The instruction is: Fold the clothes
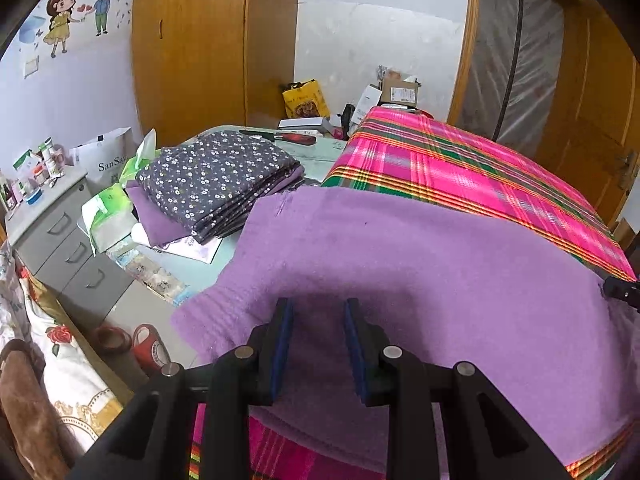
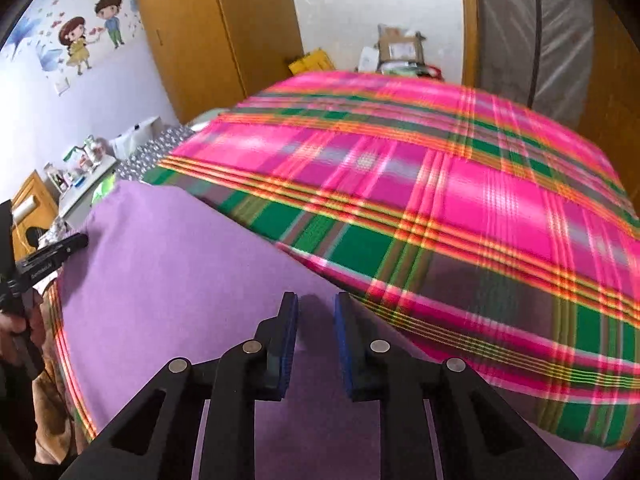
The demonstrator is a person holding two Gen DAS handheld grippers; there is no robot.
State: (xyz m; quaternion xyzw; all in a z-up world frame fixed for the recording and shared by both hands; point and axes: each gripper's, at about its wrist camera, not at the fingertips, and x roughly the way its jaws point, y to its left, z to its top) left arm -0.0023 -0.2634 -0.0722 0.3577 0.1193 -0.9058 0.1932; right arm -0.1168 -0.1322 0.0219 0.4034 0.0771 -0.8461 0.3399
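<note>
A soft purple fleece garment point(image 1: 420, 264) is seen spread flat on a pink-and-green plaid cloth point(image 1: 472, 168), which covers the worktop. The fleece lies on the near part of the plaid, w/ the plaid's far half left bare.

Left claw point(image 1: 319, 308) is held just above the fleece's near edge, blue pads point(image 1: 283, 344) parted by a narrow gap, nothing gripped; purple fabric is seen between and below them. Right claw point(image 2: 317, 302) is likewise narrowly parted and empty, poised over the fleece point(image 2: 180, 272) near the edge where it meets the plaid point(image 2: 460, 184). In the right wrist view, the left claw point(image 2: 78, 242) is seen at the fleece's left edge; contact can't be told.

Left of the plaid, a folded grey floral-print fabric point(image 1: 216, 180) is stacked on other folded purple pieces. Beyond that stack, a red-handled knife point(image 1: 286, 136) lies on the pale surface. Further left of the plaid, a grey drawer cabinet point(image 1: 60, 236) is seen w/ bottles on top.
</note>
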